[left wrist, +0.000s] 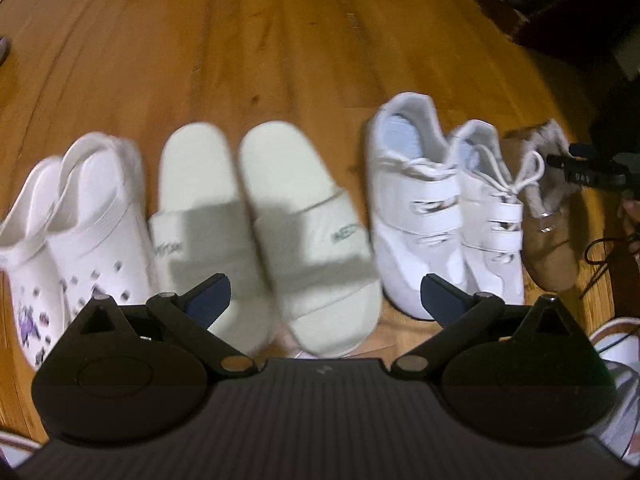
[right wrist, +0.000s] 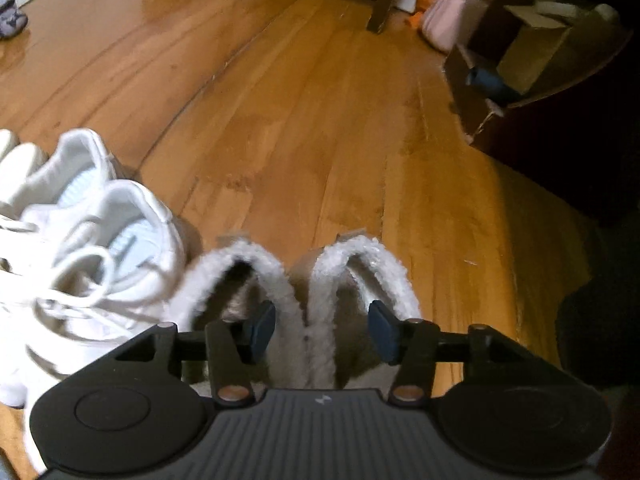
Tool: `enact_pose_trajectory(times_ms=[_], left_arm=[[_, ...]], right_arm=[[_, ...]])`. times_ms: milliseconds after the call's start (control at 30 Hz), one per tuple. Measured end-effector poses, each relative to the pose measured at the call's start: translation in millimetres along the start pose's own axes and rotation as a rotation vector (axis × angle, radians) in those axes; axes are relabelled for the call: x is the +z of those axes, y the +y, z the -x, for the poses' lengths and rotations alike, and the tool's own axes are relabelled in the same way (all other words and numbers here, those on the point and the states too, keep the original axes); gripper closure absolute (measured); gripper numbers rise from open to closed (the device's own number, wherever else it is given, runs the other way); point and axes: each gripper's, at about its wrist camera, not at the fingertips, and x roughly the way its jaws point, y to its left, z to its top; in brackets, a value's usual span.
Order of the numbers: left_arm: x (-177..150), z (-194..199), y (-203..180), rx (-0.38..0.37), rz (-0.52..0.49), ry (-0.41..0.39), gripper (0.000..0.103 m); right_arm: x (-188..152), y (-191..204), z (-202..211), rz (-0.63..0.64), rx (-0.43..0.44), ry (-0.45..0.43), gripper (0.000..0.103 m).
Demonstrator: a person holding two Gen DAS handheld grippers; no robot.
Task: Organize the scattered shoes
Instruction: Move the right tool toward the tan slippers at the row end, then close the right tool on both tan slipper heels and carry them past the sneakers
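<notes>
Your left wrist camera looks down from above the floor (left wrist: pixel 280 40) at the shoe row. Your right one sits lower and close over the fleece-lined boots (right wrist: pixel 300 280). Both views share the white strap sneakers (left wrist: pixel 444 216) (right wrist: pixel 100 248) beside those boots.

In the left wrist view the white clogs (left wrist: pixel 76 216) at nine o'clock are smeared by motion blur and partly covered by the gripper housing, and the lettering on the cream slides (left wrist: pixel 264 232) is unreadable. Only one tan fleece-lined boot (left wrist: pixel 548 232) shows at three o'clock. In the right wrist view the white sneakers (right wrist: pixel 84 256) run off the nine o'clock edge, blurred.
</notes>
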Motion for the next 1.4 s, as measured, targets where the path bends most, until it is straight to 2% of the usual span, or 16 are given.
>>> enact_pose_trajectory(times_ms=[100,200,300,333,367,433,533,767,967,1200,1300,1400], left_arm=[[-6,0,13,0.015,0.015,-0.014,0.000],[6,-11,2,-0.019,-0.030,-0.028,0.000],[23,-25,-24,-0.110,-0.121,-0.050,0.000],[29,-30,-34,-0.154,-0.154,-0.054,0.000],[36,-36,-46,-0.185,-0.191,-0.052,0.000],[48,-47,-67,-0.237,-0.259,-0.049,0.000],[64,-63,-99,-0.309,-0.363,-0.055,0.000],[82,-80,-147,-0.345,-0.515,-0.078,0.000],[95,-90,-148,-0.342,-0.502,-0.078,0.000],[110,-86,-109,-0.297,-0.388,-0.124,0.000],[114,-87,-84,-0.288,-0.316,-0.116,0.000],[118,-92,-64,-0.268,-0.258,-0.090,0.000]], right_arm=[[2,2,-19,-0.016,0.014,0.018,0.040],[3,6,-38,-0.032,0.003,0.042,0.042],[1,2,-45,-0.097,0.028,0.035,0.057],[1,-3,-45,-0.132,0.060,0.030,0.076],[-1,-7,-44,-0.173,0.091,0.023,0.081],[-5,-15,-41,-0.257,0.143,0.007,0.086],[-12,-22,-34,-0.312,0.175,-0.028,0.088],[-19,-44,8,-0.434,0.174,-0.179,0.089],[10,-54,42,-0.439,0.137,-0.295,0.091],[91,-54,42,-0.437,0.101,-0.422,0.091],[135,-48,24,-0.430,0.099,-0.433,0.091],[173,-42,0,-0.443,0.116,-0.392,0.091]])
